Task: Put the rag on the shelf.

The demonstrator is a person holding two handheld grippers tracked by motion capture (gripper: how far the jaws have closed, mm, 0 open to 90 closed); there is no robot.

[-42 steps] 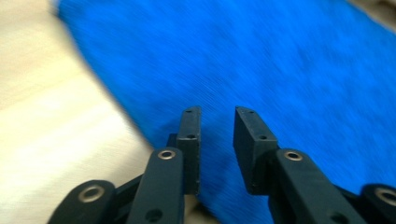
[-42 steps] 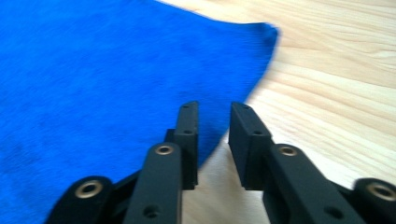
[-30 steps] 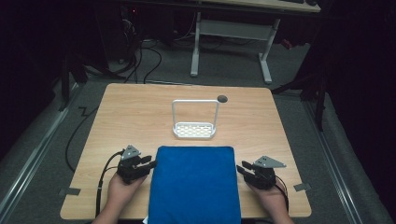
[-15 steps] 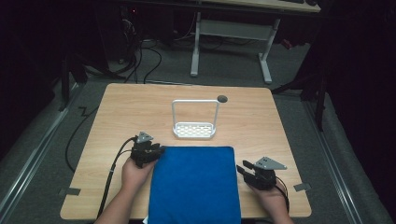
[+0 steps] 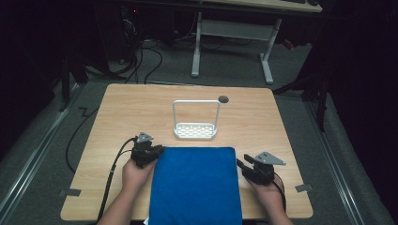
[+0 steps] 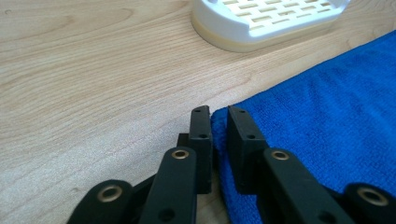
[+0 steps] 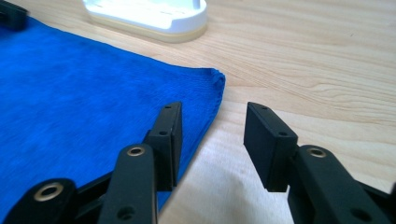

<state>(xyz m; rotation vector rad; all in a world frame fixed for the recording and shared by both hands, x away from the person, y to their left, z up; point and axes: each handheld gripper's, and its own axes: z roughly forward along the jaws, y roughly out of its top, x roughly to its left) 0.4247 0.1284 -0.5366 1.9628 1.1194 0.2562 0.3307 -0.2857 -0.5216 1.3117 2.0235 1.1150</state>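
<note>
A folded blue towel (image 5: 195, 185) lies flat at the table's near edge, between the two hands. My left gripper (image 5: 157, 151) sits at the towel's far left corner. In the left gripper view its jaws stand a narrow slit apart with that corner of the towel (image 6: 327, 121) pinched between them (image 6: 218, 122). My right gripper (image 5: 241, 164) rests by the towel's right edge, open. In the right gripper view one jaw is over the towel (image 7: 79, 107) and the other over bare wood, with the gripper's midpoint (image 7: 212, 135) just off the towel's edge.
A white slotted rack (image 5: 195, 126) with a tall wire handle stands on the wooden table (image 5: 141, 108) just beyond the towel, close to its far edge (image 6: 261, 23) (image 7: 154, 14). A dark round hole (image 5: 224, 99) lies behind it. Cables trail off the table's left side.
My left gripper has moved forward along the towel's left edge to its far left corner and closed on it. The right gripper and the towel have stayed in place.
</note>
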